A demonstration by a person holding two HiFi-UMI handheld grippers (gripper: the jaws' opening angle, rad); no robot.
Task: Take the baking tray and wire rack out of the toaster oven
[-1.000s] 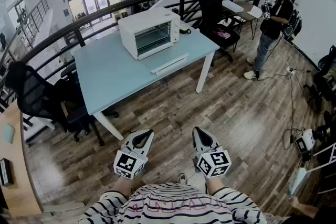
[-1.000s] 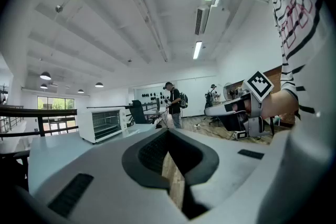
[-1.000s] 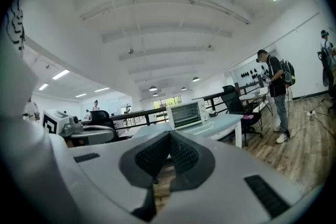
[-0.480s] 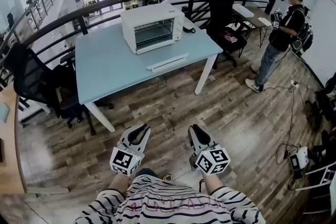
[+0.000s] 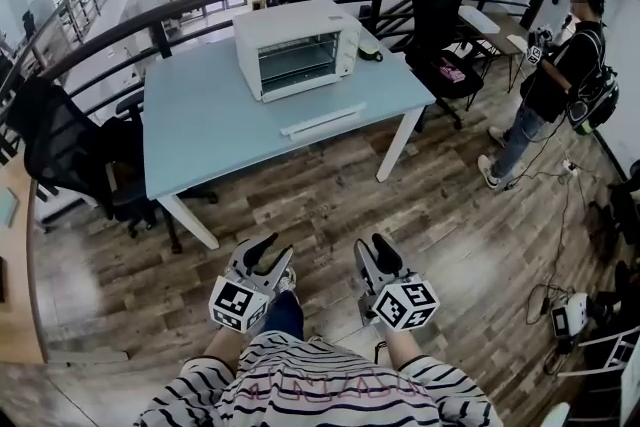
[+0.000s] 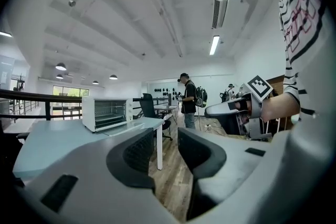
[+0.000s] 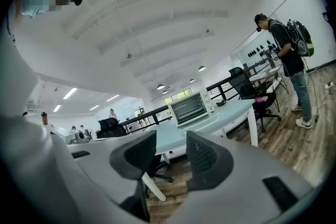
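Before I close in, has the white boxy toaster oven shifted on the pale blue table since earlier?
No. The white toaster oven still sits at the far edge of the blue table; the view shifted.

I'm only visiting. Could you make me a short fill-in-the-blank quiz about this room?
The white toaster oven stands on a light blue ____.
The oven's door is ____.
In the head view, a person wearing a backpack stands far to the oven's ____.
Missing words: table; closed; right.
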